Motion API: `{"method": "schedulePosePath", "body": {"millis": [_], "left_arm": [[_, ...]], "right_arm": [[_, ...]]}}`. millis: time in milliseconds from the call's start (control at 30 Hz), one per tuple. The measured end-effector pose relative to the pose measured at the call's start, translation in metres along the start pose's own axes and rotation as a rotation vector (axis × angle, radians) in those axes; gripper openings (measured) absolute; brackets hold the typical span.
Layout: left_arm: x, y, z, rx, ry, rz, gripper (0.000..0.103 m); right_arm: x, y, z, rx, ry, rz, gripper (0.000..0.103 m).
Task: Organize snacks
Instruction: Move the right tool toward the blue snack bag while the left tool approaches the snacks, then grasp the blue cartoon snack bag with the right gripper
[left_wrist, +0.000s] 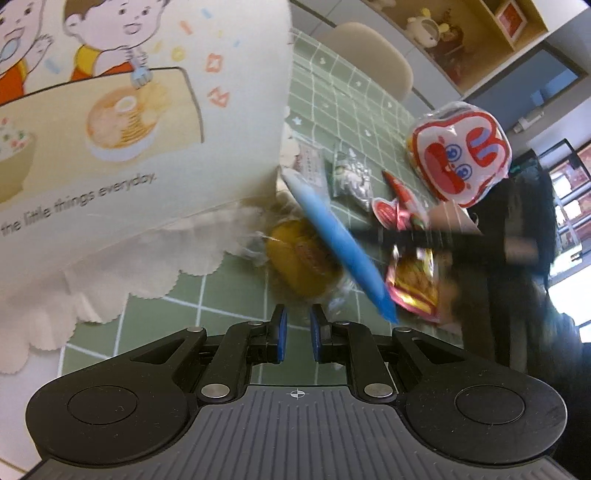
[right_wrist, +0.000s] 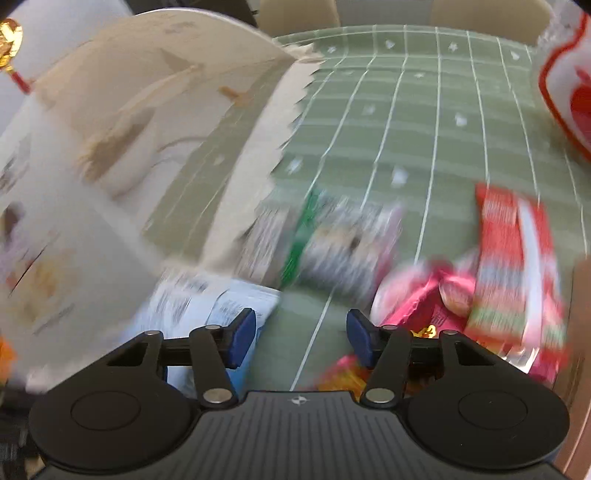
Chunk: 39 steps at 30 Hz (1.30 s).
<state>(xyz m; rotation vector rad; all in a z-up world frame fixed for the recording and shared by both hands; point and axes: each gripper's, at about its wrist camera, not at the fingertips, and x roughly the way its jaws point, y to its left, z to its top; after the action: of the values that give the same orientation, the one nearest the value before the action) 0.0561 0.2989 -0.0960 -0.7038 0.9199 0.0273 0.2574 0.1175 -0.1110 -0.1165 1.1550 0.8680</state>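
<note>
Yellow wrapped bun (left_wrist: 299, 262), crinkled clear film

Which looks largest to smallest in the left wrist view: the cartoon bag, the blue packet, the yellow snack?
1. Cartoon bag, partly cropped and nearest.
2. Blue packet.
3. Yellow snack, partly hidden, so unsure against the packet.

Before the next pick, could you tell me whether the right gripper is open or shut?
Open: the right gripper shows bare green tablecloth between its blue pads, nothing gripped.
</note>
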Motion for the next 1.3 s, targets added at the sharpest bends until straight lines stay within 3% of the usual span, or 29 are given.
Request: {"method": "schedulePosePath", "body": {"millis": [133, 300, 333, 400, 467, 567, 733, 800, 867, 933, 1133, 1167, 1233, 1300], "left_arm": [[0.006, -0.004, 0.004, 0.007, -0.03, 0.017, 0.016], [0.006, 0.001, 0.017, -0.064, -0.144, 0.083, 0.016], [0.005, -0.001, 0.019, -0.058, -0.172, 0.085, 0.016], [0.006, -0.005, 0.024, -0.033, -0.208, 0.092, 0.016], [0.015, -0.012, 0.03, -0.009, -0.218, 0.116, 0.016], [0.034, -0.035, 0.032, 0.113, -0.18, 0.112, 0.016], [0.058, -0.084, 0.006, 0.417, -0.046, 0.059, 0.017], [0.057, -0.092, -0.009, 0.487, -0.047, 0.105, 0.022], [0.052, -0.091, -0.021, 0.507, -0.102, 0.219, 0.021], [0.047, -0.082, -0.025, 0.488, -0.15, 0.327, 0.02], [0.03, -0.059, -0.023, 0.388, -0.17, 0.447, 0.021], [0.026, -0.054, -0.02, 0.346, -0.17, 0.415, 0.021], [0.018, -0.045, -0.012, 0.212, -0.159, 0.284, 0.021], [0.015, -0.044, -0.008, 0.147, -0.169, 0.197, 0.021]], "right_arm": [[-0.015, 0.014, -0.05, 0.0, 0.01, 0.02, 0.056], [-0.044, 0.026, -0.086, 0.008, -0.04, -0.075, 0.057], [-0.049, 0.028, -0.091, 0.005, -0.055, -0.095, 0.059], [-0.061, 0.031, -0.101, -0.016, -0.092, -0.164, 0.074], [-0.068, 0.033, -0.112, -0.027, -0.118, -0.219, 0.076], [-0.072, 0.032, -0.127, -0.014, -0.128, -0.273, 0.081], [-0.078, 0.02, -0.157, 0.002, -0.107, -0.345, 0.082], [-0.08, 0.014, -0.166, 0.012, -0.103, -0.368, 0.082], [-0.082, 0.008, -0.17, 0.025, -0.107, -0.39, 0.083], [-0.084, 0.002, -0.173, 0.039, -0.11, -0.409, 0.084], [-0.079, -0.014, -0.179, 0.095, -0.078, -0.399, 0.089], [-0.079, -0.014, -0.18, 0.093, -0.077, -0.396, 0.091], [-0.078, -0.014, -0.179, 0.081, -0.068, -0.388, 0.094], [-0.075, -0.013, -0.179, 0.079, -0.055, -0.387, 0.102]]}}
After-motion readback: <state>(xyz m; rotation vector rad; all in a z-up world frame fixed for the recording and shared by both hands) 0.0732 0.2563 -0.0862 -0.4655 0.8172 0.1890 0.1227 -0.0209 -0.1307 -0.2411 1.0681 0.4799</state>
